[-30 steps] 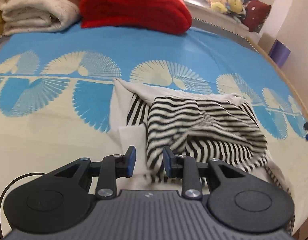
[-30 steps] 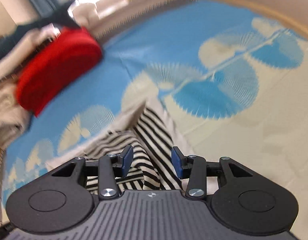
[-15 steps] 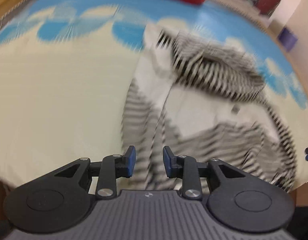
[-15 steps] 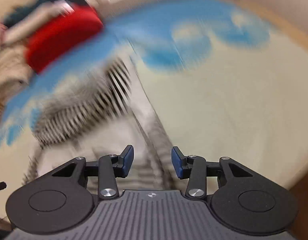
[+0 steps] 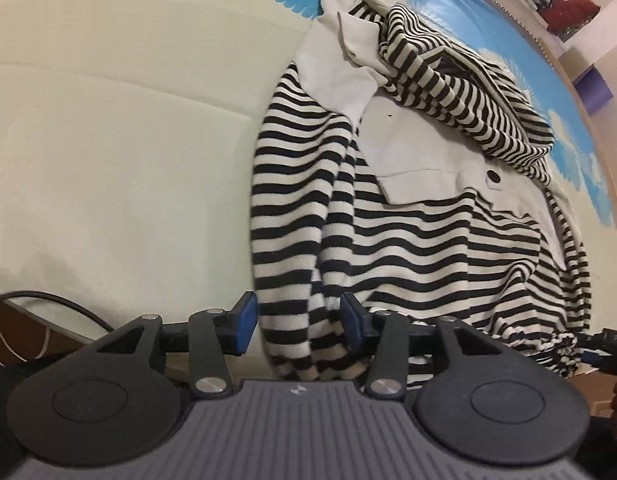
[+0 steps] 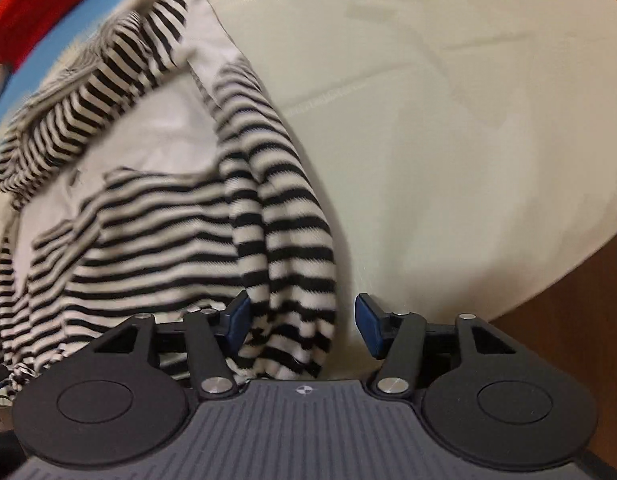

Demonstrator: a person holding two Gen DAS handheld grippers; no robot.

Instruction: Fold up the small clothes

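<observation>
A: Where is the striped top [image 5: 408, 240] lying?

B: It is lying spread out near the front edge of the bed [image 5: 120, 152], on the cream part of the bedspread, with its hood bunched at the far end toward the blue pattern.

A: What is the left tool [image 5: 298, 326] doing?

B: Its jaws are opening, with the top's left sleeve [image 5: 288, 216] lying loose between them.

A: And the right tool [image 6: 302, 322]?

B: Opening too, straddling the right sleeve [image 6: 284, 220] without pressing on it. A red blanket [image 6: 32, 12] is sitting well beyond the hood.
</observation>
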